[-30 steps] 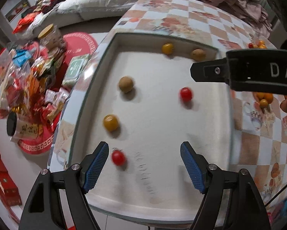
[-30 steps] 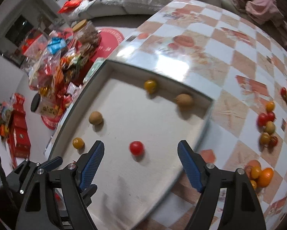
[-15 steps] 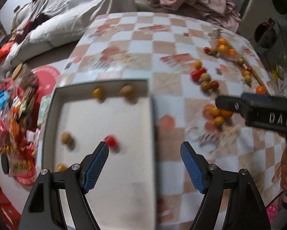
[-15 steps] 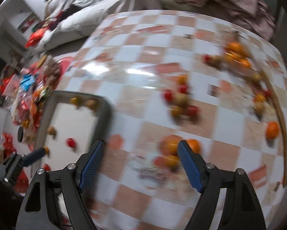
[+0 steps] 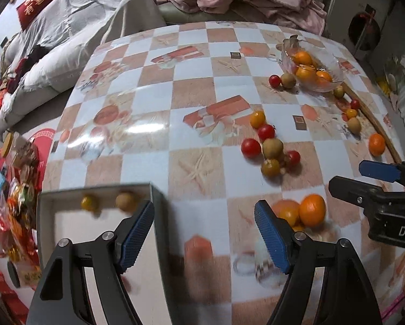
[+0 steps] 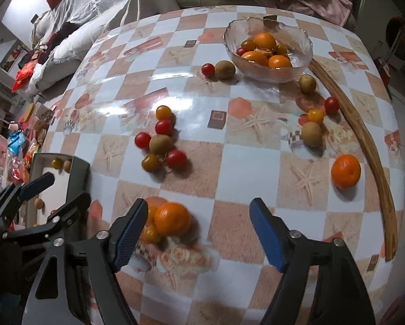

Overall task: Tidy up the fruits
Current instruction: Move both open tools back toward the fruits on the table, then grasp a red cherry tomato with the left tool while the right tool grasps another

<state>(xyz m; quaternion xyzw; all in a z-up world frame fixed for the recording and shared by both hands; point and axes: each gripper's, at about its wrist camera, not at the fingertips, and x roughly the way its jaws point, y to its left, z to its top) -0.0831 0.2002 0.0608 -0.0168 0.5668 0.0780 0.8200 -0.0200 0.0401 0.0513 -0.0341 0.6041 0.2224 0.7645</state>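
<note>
Cataloguing my station, no fruit in hand:

- Left gripper (image 5: pixel 203 230): jaws spread wide, nothing between them, hovering over the right wall of the white tray (image 5: pixel 159 208)
- Right gripper (image 6: pixel 197 230): jaws likewise apart and empty, over the table's near edge
- Tray contents seen from the left wrist: one yellow fruit (image 5: pixel 89 203) and one brown fruit (image 5: pixel 125 201) against the far wall; the rest is hidden by my own tool
- Nearest loose item: large orange (image 6: pixel 172 218), just inside my right gripper's left finger at 9 o'clock, touching smaller fruits beside it
- Cluster of cherry tomatoes and small brown fruits (image 6: pixel 160 143) at 11 o'clock in the right view
- Lone orange (image 6: pixel 346 172) at 2 o'clock, near a curved wooden strip (image 6: pixel 365 146)
- Glass bowl (image 6: pixel 300 40) at 12 o'clock, holding oranges and smaller fruit

Risks, as I judge them: every piece is round and the oilcloth looks slick (glare runs across it), so a glancing finger could send fruit rolling off the edge; closing on the orange may scatter its touching neighbours; my two tools sit close and could collide

Surface: checked orange-and-white oilcloth table (image 6: pixel 245 162). Room: bedding and heaped clothes at 12 o'clock, snack packets on the floor at 9 o'clock
</note>
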